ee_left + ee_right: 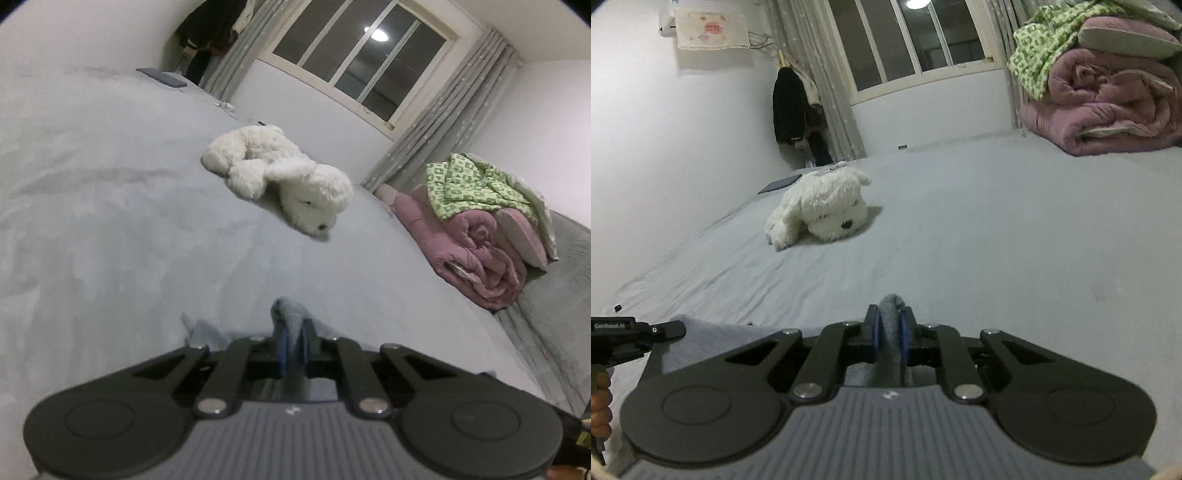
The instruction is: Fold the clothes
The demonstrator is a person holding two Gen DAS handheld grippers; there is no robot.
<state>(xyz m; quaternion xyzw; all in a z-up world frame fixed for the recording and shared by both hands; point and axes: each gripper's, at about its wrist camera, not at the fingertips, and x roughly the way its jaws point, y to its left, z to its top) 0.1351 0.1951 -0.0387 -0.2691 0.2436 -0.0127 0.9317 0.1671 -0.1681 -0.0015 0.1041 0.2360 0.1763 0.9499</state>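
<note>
Left wrist: left gripper (293,334) fingers clamped on grey garment (286,308); right gripper (889,332) likewise, over bed (997,240).

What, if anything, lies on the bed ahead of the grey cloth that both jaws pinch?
Only the white plush dog lies ahead, well beyond the grey cloth. The bed sheet between them is bare, so nothing visible blocks a fold there.

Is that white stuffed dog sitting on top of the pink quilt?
No, the white stuffed dog lies on the grey bed sheet, well apart from the rolled pink quilt by the wall.
</note>
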